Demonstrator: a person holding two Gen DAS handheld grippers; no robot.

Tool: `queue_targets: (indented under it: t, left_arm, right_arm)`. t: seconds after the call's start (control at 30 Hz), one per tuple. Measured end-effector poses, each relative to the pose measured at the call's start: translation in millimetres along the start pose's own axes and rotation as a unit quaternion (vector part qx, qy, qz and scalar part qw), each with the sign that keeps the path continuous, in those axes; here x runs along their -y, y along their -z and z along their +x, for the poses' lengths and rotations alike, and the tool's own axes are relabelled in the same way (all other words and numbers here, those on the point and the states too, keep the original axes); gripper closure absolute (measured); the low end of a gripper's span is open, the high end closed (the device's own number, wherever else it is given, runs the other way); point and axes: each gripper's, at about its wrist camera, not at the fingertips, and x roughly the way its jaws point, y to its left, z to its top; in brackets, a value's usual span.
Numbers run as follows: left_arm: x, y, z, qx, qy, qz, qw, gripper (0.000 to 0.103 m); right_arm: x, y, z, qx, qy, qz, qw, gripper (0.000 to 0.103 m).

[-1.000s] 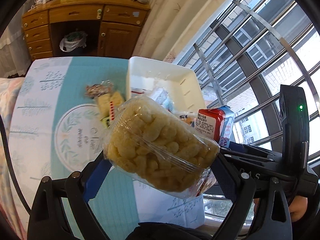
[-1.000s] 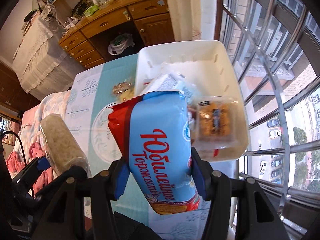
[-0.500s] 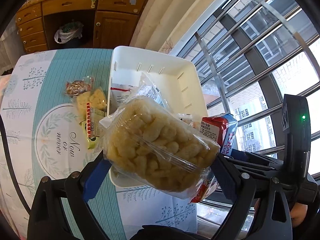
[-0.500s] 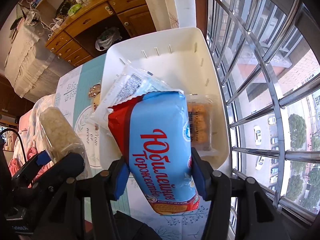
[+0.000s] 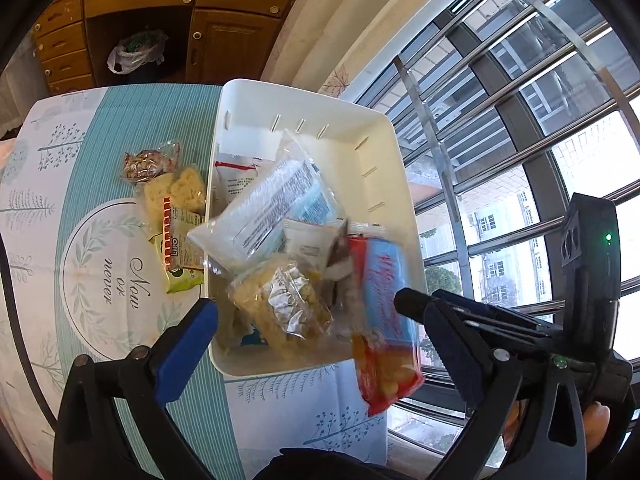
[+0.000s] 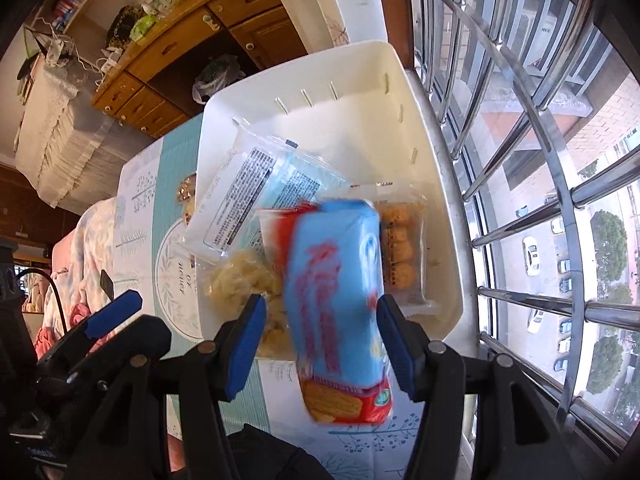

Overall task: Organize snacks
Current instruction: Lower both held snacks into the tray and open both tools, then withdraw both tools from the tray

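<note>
A white bin (image 5: 352, 136) (image 6: 352, 120) stands on the table by the window. My left gripper (image 5: 316, 312) is over the bin's near end; its jaws are opening and nothing is between them. Below it a clear bag of yellow puffs (image 5: 280, 308) (image 6: 240, 280) lies in the bin. My right gripper (image 6: 320, 308) is also over the bin with its jaws opening. The blue and red cookie pack (image 6: 336, 312) (image 5: 384, 320) hangs blurred between its pads, with a gap at the left pad. One blue finger (image 6: 114, 314) of the left gripper shows at the lower left.
In the bin lie a clear labelled pack (image 5: 272, 208) and a biscuit tray (image 6: 400, 256). Left of the bin, on the teal tablecloth (image 5: 100, 280), are a nut pack (image 5: 150, 162), yellow cakes (image 5: 176, 192) and a green wafer pack (image 5: 180, 248). Window bars (image 6: 520, 200) run along the right.
Both grippers came forward and down over the bin. The left one let go of the puff bag, which now lies in the bin. The right jaws widened and the cookie pack slips.
</note>
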Motion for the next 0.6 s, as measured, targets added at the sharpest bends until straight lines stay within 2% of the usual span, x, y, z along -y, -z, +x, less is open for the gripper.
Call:
queue_targets:
  t: [0.13,0.37,0.6]
  left_arm:
    - [-2.9,3.3,-7.6,0.007,0.003,-0.001,1.0,0.001]
    - [-11.7,11.2,-28.1,0.022,0.006,-0.003,0.9997,0.001]
    - [-32.0,25.8,-54.8,0.041,-0.004,-0.012,0.9991,0.001]
  right_arm:
    - [-0.8,2.6,-4.2,0.005,0.002,0.004,1.0,0.035]
    - [-14.7,12.1,-12.5,0.011,-0.003,-0.001,1.0,0.035]
    - [-40.9,24.5,-17.6,0.016,-0.007,-0.016,1.0,0.029]
